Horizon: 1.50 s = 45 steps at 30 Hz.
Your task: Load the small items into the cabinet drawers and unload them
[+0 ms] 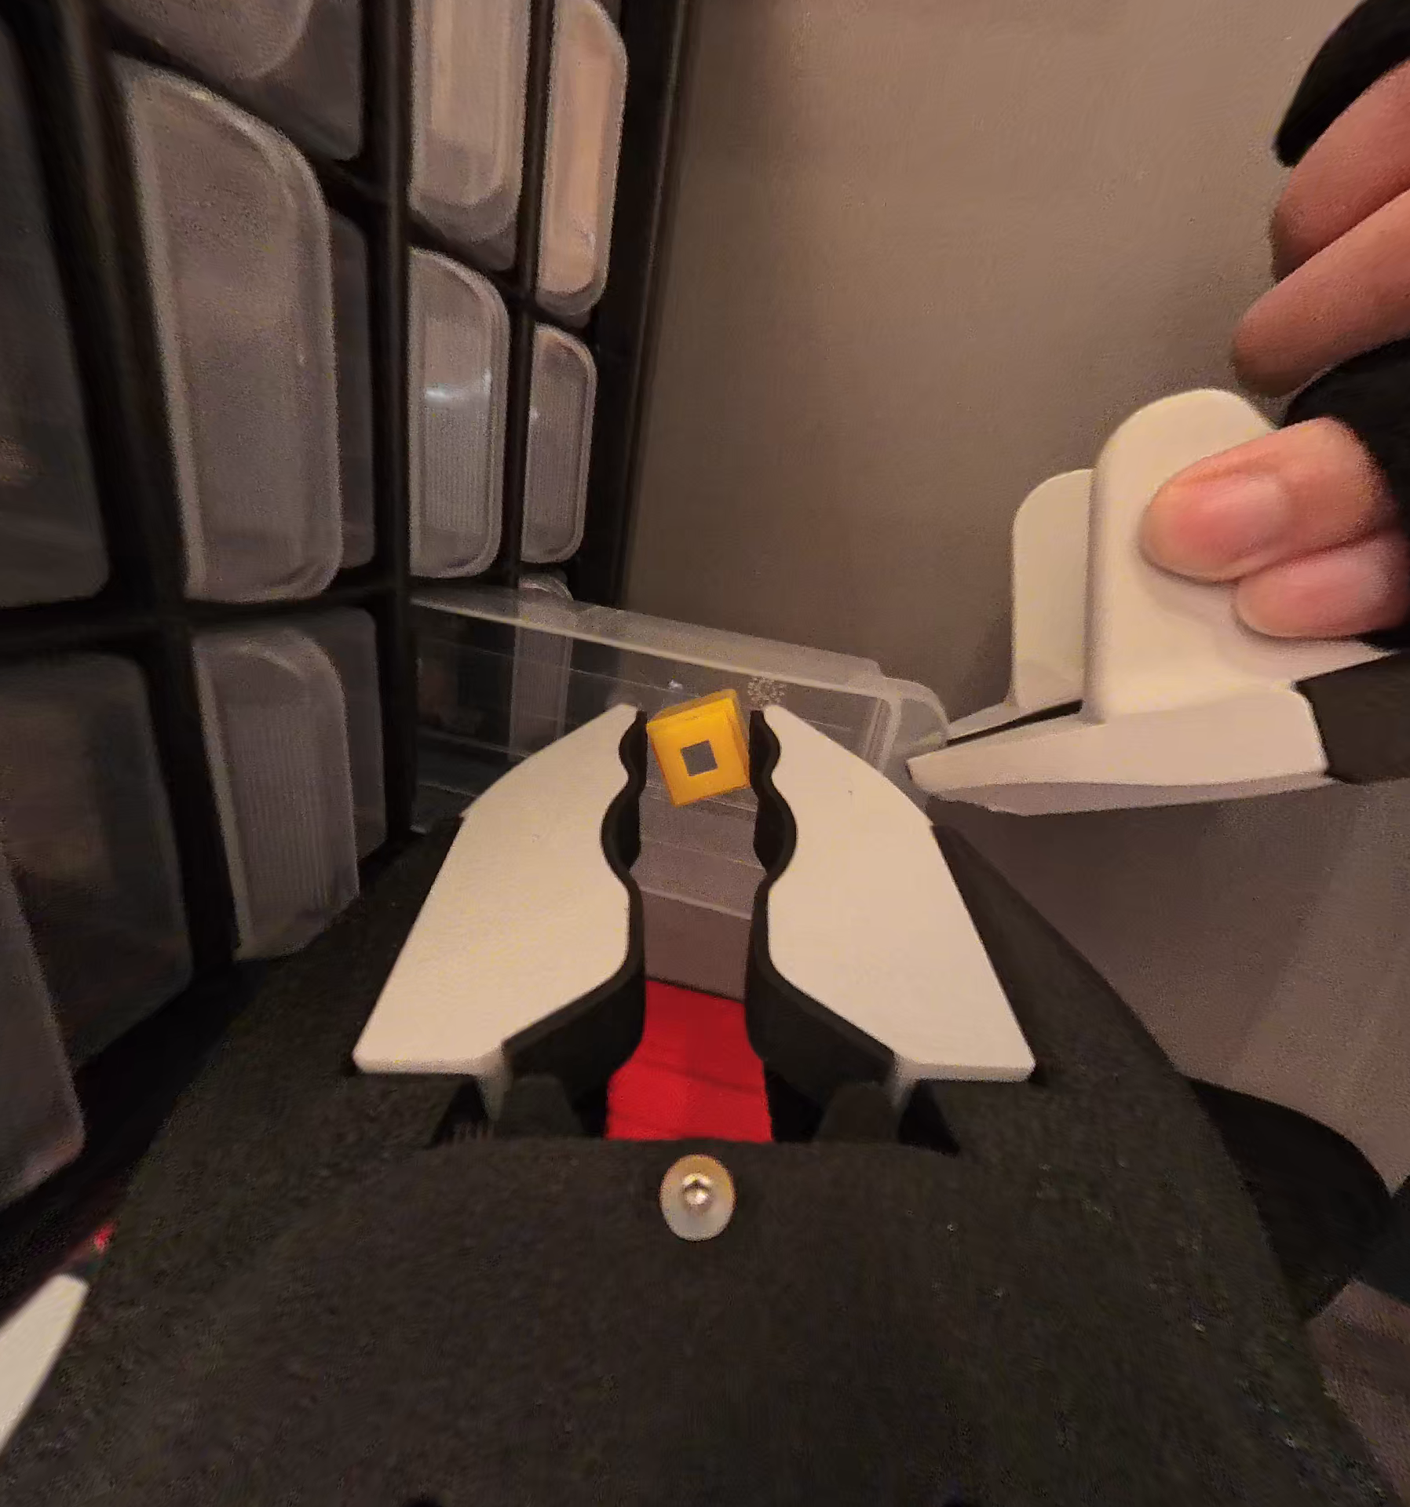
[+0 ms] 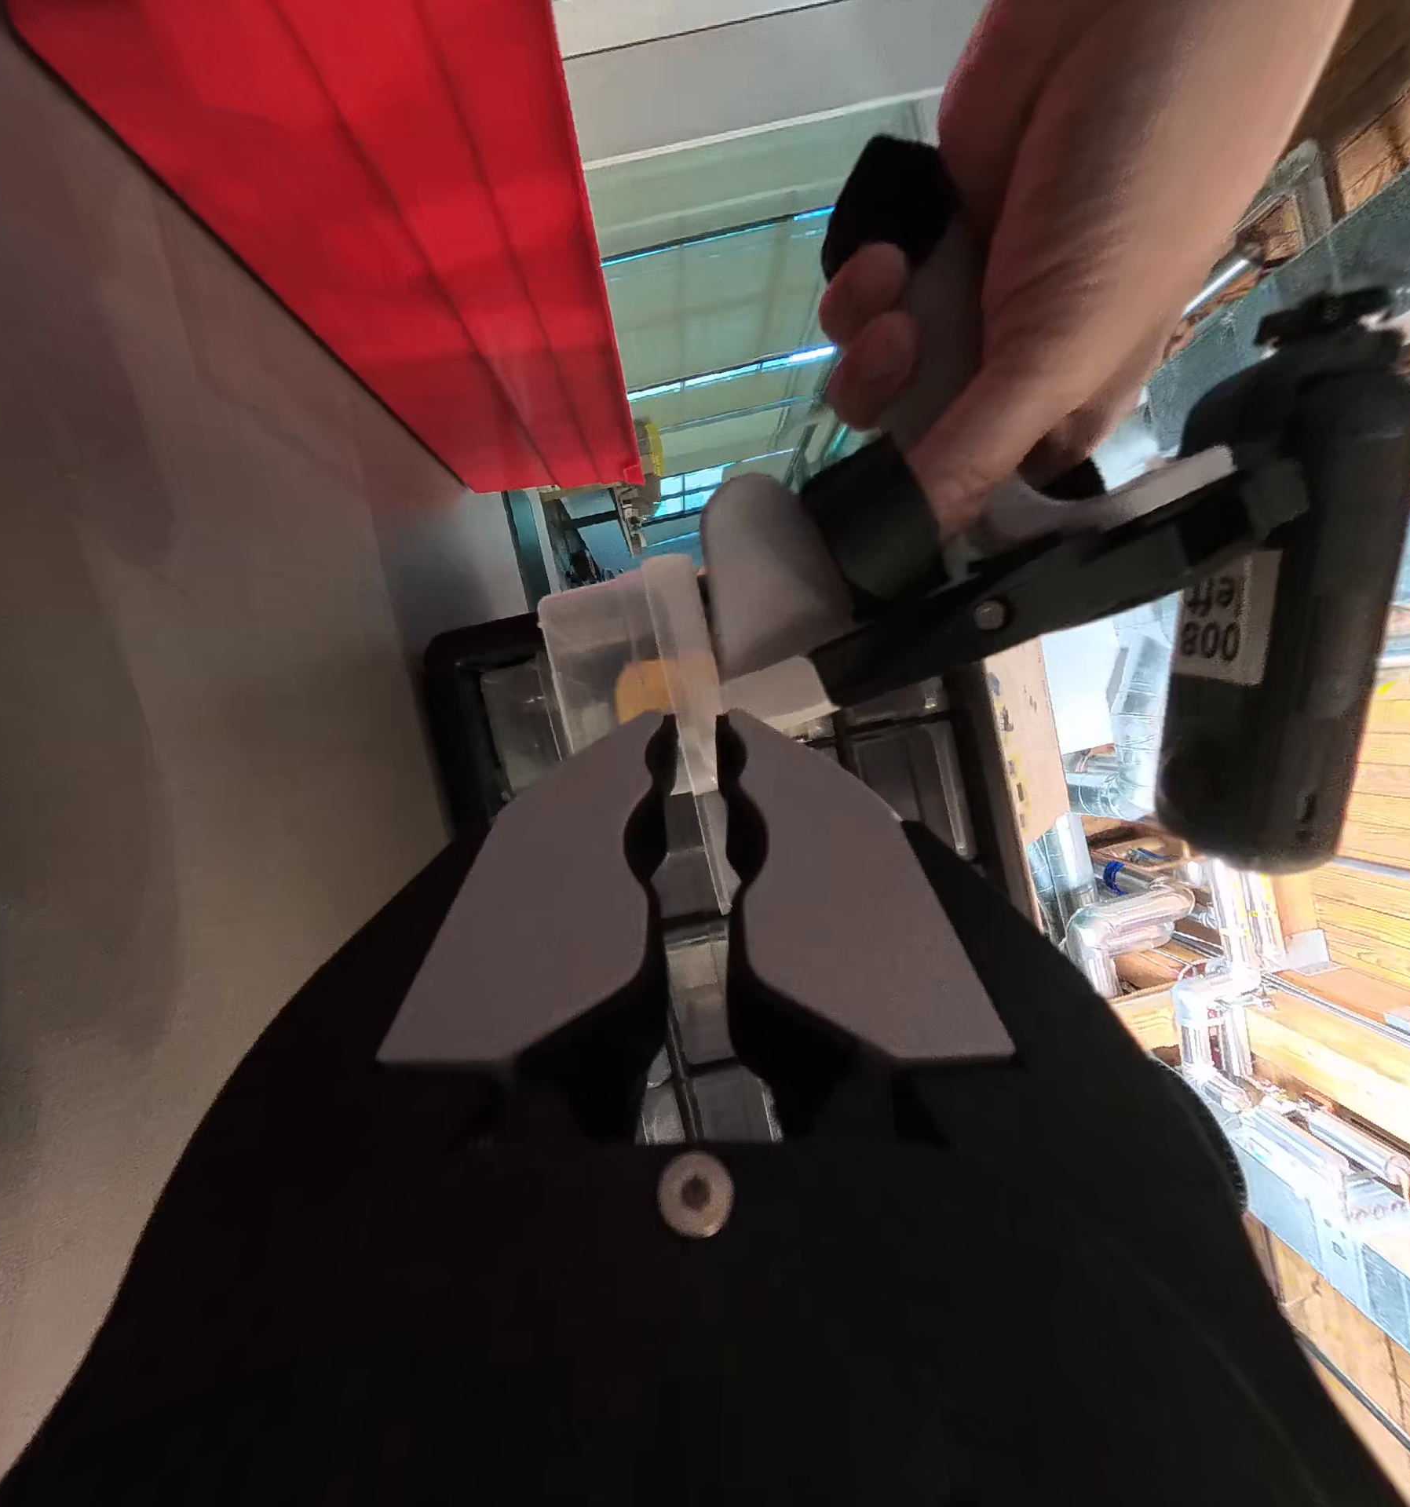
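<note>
A black-framed cabinet (image 1: pixel 392 408) of clear drawers fills the left of the left wrist view. One clear drawer (image 1: pixel 808 685) is pulled out at the bottom row. My left gripper (image 1: pixel 698 734) is shut on a small yellow square block (image 1: pixel 669 758) with a square hole and holds it just above the open drawer. My right gripper (image 2: pixel 698 726) is shut on the drawer's clear front handle (image 2: pixel 698 766). It also shows in the left wrist view (image 1: pixel 930 758) at the drawer's front end. In the right wrist view the yellow block (image 2: pixel 645 693) shows blurred through the drawer wall (image 2: pixel 587 644).
The other drawers (image 1: pixel 237 367) in the cabinet are closed. A beige wall (image 1: pixel 930 326) stands behind the drawer. A red bin (image 2: pixel 359 204) lies to one side, and red (image 1: pixel 685 1068) also shows below my left fingers. A person's hands (image 1: pixel 1297 522) hold both grippers. There is about 4 centimetres between the tips of the two grippers.
</note>
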Tool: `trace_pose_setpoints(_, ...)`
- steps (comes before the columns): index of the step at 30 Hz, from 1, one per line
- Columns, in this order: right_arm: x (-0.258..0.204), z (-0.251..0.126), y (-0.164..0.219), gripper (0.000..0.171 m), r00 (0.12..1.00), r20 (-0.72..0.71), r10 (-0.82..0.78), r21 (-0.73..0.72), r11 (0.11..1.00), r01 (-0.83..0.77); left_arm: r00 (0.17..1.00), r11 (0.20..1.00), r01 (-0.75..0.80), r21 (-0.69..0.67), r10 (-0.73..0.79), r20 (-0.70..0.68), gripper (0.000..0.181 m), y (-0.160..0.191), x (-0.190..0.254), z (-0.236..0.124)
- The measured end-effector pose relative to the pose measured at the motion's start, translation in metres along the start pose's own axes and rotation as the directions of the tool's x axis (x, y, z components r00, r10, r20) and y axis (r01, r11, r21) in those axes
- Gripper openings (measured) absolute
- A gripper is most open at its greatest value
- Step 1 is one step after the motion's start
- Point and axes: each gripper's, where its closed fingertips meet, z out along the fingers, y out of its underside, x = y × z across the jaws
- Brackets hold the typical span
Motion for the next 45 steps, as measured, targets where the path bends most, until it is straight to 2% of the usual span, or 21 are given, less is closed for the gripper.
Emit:
trace_pose_setpoints(3,-0.002,0.0,0.001,0.01,1.0,0.016,0.001,0.0,1.0,-0.001,0.999,0.998,-0.025,-0.058,0.024,-0.025,0.024,0.005,0.0,0.008)
trace_pose_setpoints(7,-0.006,0.001,0.001,0.01,0.999,0.037,-0.003,-0.004,1.0,0.003,0.999,0.997,-0.015,-0.071,0.011,-0.053,0.024,0.006,-0.001,0.012)
trace_pose_setpoints(11,-0.007,0.003,0.004,0.011,0.999,0.048,0.006,-0.011,1.0,-0.005,0.998,0.999,0.041,-0.027,-0.042,-0.037,0.029,0.002,-0.006,0.006)
trace_pose_setpoints(13,-0.008,0.003,0.005,0.011,0.999,0.053,0.012,-0.015,1.0,-0.011,0.997,0.997,0.068,0.042,-0.067,-0.024,0.031,-0.003,-0.005,-0.01)
trace_pose_setpoints(17,-0.008,0.008,0.007,0.011,0.999,0.035,0.007,-0.017,1.0,-0.006,0.986,0.94,0.163,0.299,-0.167,-0.011,0.029,-0.007,0.01,-0.07)
trace_pose_setpoints(20,-0.007,0.019,0.009,0.011,1.0,0.006,0.007,-0.026,1.0,-0.007,0.978,0.913,0.182,0.364,-0.207,0.032,0.029,0.017,0.023,-0.096)
trace_pose_setpoints(26,-0.004,0.053,0.038,0.012,0.996,-0.047,0.074,-0.157,0.984,-0.08,0.943,0.917,0.221,0.333,-0.288,0.165,0.023,0.071,0.019,-0.108)
trace_pose_setpoints(29,-0.007,0.067,0.045,0.017,0.998,-0.053,0.034,-0.182,0.982,-0.043,0.923,0.916,0.237,0.323,-0.316,0.219,0.023,0.084,0.005,-0.111)
trace_pose_setpoints(34,-0.013,0.085,0.053,0.03,0.998,-0.034,0.053,-0.218,0.974,-0.059,0.906,0.888,0.285,0.362,-0.373,0.202,0.023,0.091,-0.006,-0.115)
trace_pose_setpoints(39,-0.015,0.08,0.053,0.037,0.999,-0.016,0.028,-0.216,0.976,-0.03,0.884,0.886,0.308,0.346,-0.401,0.239,0.023,0.103,-0.015,-0.117)
trace_pose_setpoints(42,-0.038,0.067,0.042,0.032,0.991,0.113,0.072,-0.139,0.989,-0.056,0.857,0.876,0.337,0.344,-0.437,0.273,0.023,0.119,-0.023,-0.123)
trace_pose_setpoints(45,-0.051,0.069,0.045,0.028,0.988,0.152,-0.031,-0.164,0.985,0.056,0.833,0.861,0.404,0.309,-0.486,0.265,0.024,0.141,-0.029,-0.121)
